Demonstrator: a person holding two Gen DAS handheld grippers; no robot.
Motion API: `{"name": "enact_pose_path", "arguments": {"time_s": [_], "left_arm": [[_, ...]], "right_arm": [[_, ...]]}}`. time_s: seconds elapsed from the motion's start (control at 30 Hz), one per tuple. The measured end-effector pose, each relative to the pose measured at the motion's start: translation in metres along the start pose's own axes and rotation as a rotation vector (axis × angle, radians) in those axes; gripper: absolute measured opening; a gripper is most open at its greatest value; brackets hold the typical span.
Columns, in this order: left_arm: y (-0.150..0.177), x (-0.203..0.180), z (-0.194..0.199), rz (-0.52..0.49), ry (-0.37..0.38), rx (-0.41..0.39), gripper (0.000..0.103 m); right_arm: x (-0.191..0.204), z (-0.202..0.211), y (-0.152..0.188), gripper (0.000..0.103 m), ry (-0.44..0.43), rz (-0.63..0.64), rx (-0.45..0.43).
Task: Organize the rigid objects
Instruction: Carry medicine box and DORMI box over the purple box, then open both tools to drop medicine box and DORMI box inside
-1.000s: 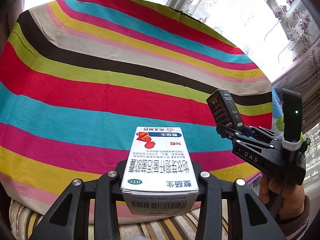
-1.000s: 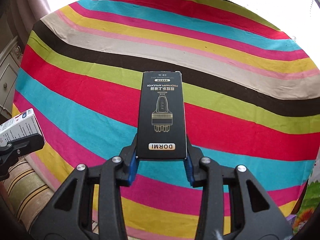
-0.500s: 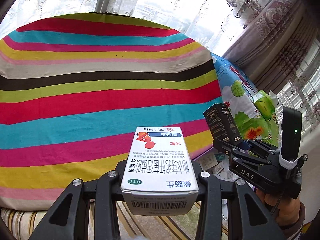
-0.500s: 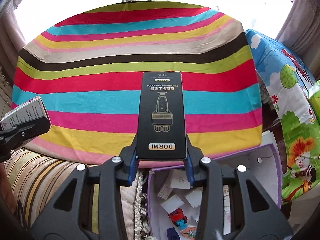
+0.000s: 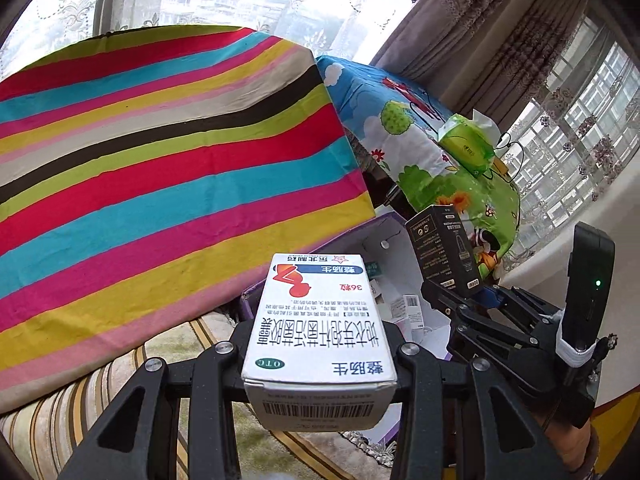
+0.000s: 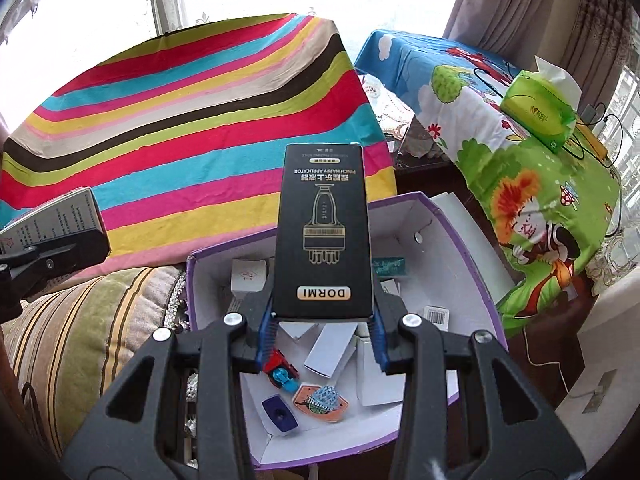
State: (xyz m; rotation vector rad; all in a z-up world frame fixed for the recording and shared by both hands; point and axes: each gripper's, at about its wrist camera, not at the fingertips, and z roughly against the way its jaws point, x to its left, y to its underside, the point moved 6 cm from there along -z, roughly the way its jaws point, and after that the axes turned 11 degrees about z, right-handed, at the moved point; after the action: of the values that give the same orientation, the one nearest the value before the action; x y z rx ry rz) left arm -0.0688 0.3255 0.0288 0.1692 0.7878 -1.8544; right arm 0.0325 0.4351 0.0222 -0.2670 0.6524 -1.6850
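My left gripper is shut on a white medicine box with red and blue print, held in the air. My right gripper is shut on a black DORMI box, held above a purple-rimmed storage box with a white inside. The black box also shows in the left wrist view, to the right of the white box, over the same storage box. The white box shows at the left edge of the right wrist view.
The storage box holds several small cartons, a toy car and a blue sharpener. A striped cloth table stands behind it, a striped cushion to its left, and a cartoon-cloth table with a green tissue pack to its right.
Both grippers have swung right and back from over the striped table, each still holding its box. The purple storage box and the cartoon-cloth table have come into view.
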Motion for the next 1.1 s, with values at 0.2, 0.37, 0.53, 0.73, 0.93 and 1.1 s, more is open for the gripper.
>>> {"name": "enact_pose_path", "arguments": {"time_s": [0.2, 0.37, 0.53, 0.73, 0.93, 1.1], "left_arm": [[0.008, -0.028, -0.017, -0.05, -0.008, 0.021, 0.042], [0.012, -0.042, -0.031, -0.063, -0.005, 0.044, 0.05], [0.018, -0.045, -0.029, -0.074, -0.009, 0.04, 0.07], [0.032, -0.046, -0.015, -0.095, 0.0, 0.036, 0.085], [0.049, -0.037, -0.01, -0.102, -0.079, 0.054, 0.085], [0.056, -0.034, -0.009, -0.098, -0.072, 0.056, 0.086]], "right_arm": [[-0.031, 0.003, 0.021, 0.043, 0.022, -0.082, 0.004], [-0.046, 0.007, 0.034, 0.043, 0.042, -0.121, 0.002], [-0.05, 0.009, 0.041, 0.057, 0.051, -0.145, 0.005], [-0.051, 0.013, 0.05, 0.066, 0.059, -0.162, 0.006], [-0.051, 0.016, 0.06, 0.066, 0.058, -0.169, 0.019], [-0.053, 0.017, 0.068, 0.067, 0.058, -0.177, 0.03]]}}
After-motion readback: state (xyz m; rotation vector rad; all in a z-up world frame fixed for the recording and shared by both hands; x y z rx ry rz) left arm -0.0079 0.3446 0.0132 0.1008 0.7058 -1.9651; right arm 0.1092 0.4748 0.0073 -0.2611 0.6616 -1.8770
